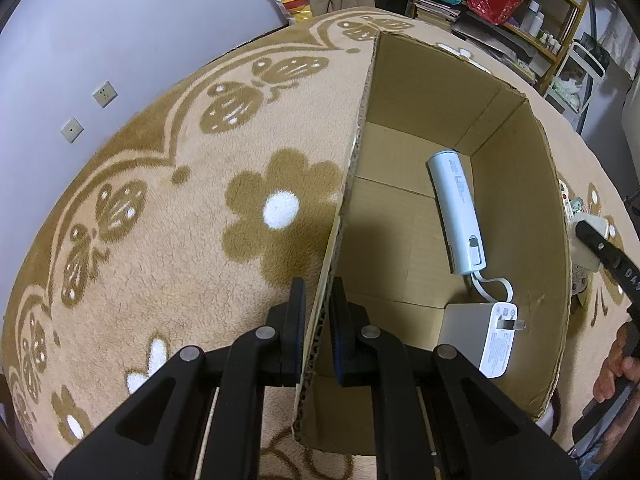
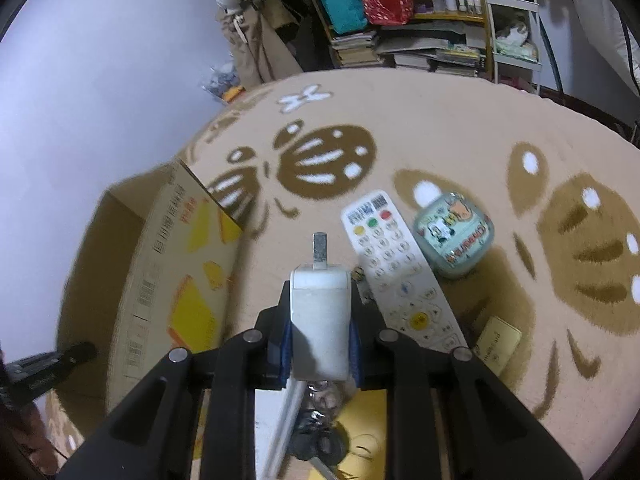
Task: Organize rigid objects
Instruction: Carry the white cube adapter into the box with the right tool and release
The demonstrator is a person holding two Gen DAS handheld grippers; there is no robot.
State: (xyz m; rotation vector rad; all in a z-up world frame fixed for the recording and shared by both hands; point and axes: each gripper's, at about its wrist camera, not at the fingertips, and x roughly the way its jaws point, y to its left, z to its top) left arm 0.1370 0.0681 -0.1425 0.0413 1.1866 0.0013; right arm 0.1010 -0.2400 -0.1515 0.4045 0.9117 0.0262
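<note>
Left gripper (image 1: 316,308) with jaws closed on the cardboard box (image 1: 520,184) wall, one finger each side. Right gripper (image 2: 320,320) clamped around a white charger (image 2: 319,320), prong pointing forward, held above the surface

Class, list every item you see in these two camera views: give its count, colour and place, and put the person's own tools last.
Cardboard box: one, brown, open, on the rug.
Power bank: one, white, inside the box.
Charger: one, white, inside the box, cabled to the power bank.
Plug adapter: one, white, in the right gripper.
Remote control: one, white, on the rug.
Round case: one, pale green, beside the remote control.
Card: one, yellow, on the rug.
Rug: one, beige and brown.
Left gripper: black, clamping the box wall.
Right gripper: black, holding the plug adapter.
</note>
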